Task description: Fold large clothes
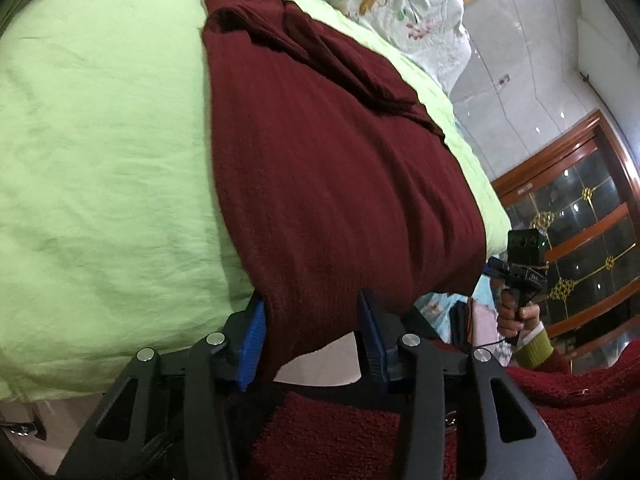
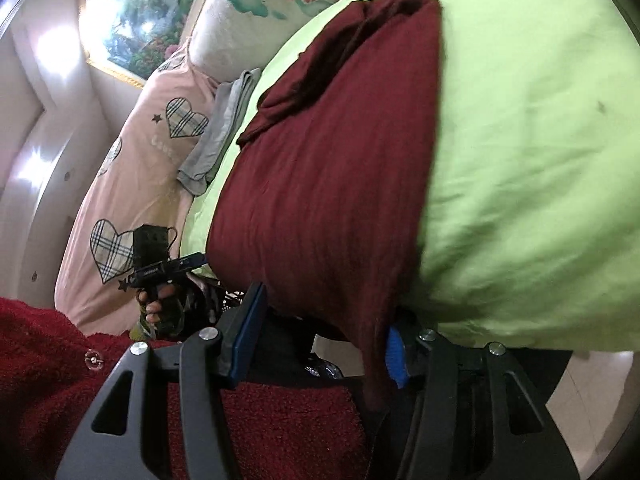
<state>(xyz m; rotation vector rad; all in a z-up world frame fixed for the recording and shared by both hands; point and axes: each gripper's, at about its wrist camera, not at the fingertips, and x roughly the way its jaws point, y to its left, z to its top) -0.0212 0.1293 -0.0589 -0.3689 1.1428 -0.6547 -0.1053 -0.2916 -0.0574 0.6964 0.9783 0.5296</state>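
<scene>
Both grippers [image 1: 310, 334] [image 2: 324, 336] agape around garment [image 1: 328, 184] hem

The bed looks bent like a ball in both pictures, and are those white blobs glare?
Left wrist view: fisheye lens bulges the green bedsheet; small glints on the glass door. Right wrist view: same bulge, glare on the framed painting, slightly blurred.

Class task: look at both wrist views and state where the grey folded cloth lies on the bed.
The grey cloth shows only in the right wrist view, left of centre, lying between the pink heart-print quilt and the green sheet, just left of the maroon garment.
</scene>
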